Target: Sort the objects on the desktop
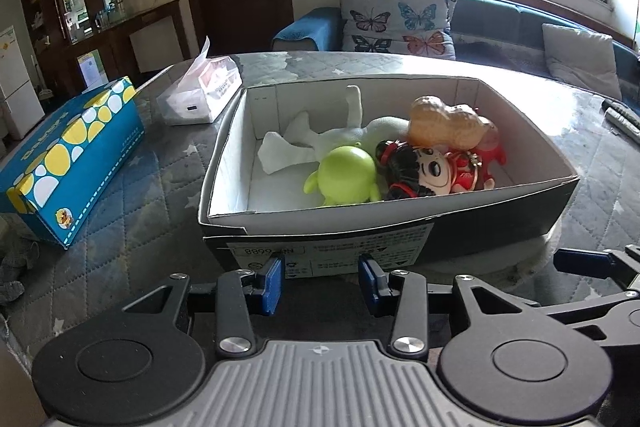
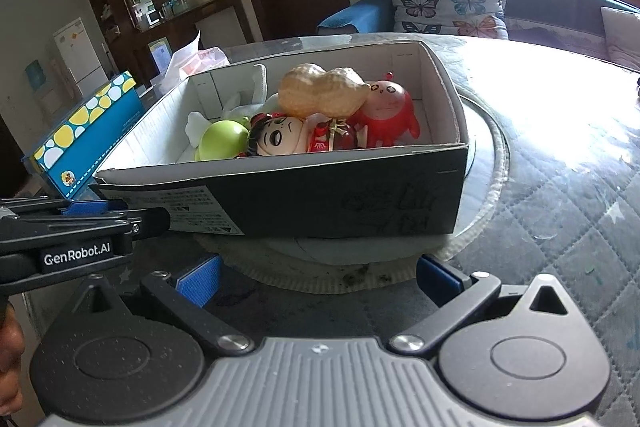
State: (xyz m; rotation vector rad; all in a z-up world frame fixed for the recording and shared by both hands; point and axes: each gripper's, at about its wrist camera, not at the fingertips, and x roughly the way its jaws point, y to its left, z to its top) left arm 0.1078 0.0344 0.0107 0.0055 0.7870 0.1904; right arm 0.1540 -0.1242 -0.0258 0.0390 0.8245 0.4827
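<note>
A black cardboard box [image 1: 500,211] with a white inside stands on the quilted table. It holds a white plush toy [image 1: 304,143], a green alien toy [image 1: 348,179], a black-haired doll in red [image 1: 424,167], a peanut-shaped toy [image 1: 448,125] and a red round toy [image 2: 386,111]. The box also shows in the right wrist view [image 2: 320,203]. My left gripper [image 1: 322,283] is open and empty just in front of the box's near wall. My right gripper [image 2: 320,281] is open wide and empty, in front of the box, with the left gripper beside it [image 2: 80,223].
A blue tissue box with yellow and white dots [image 1: 76,151] lies left of the black box. A white tissue pack [image 1: 200,91] stands behind it. The box rests on a round pad [image 2: 492,163]. A sofa with butterfly cushions [image 1: 400,19] is behind the table.
</note>
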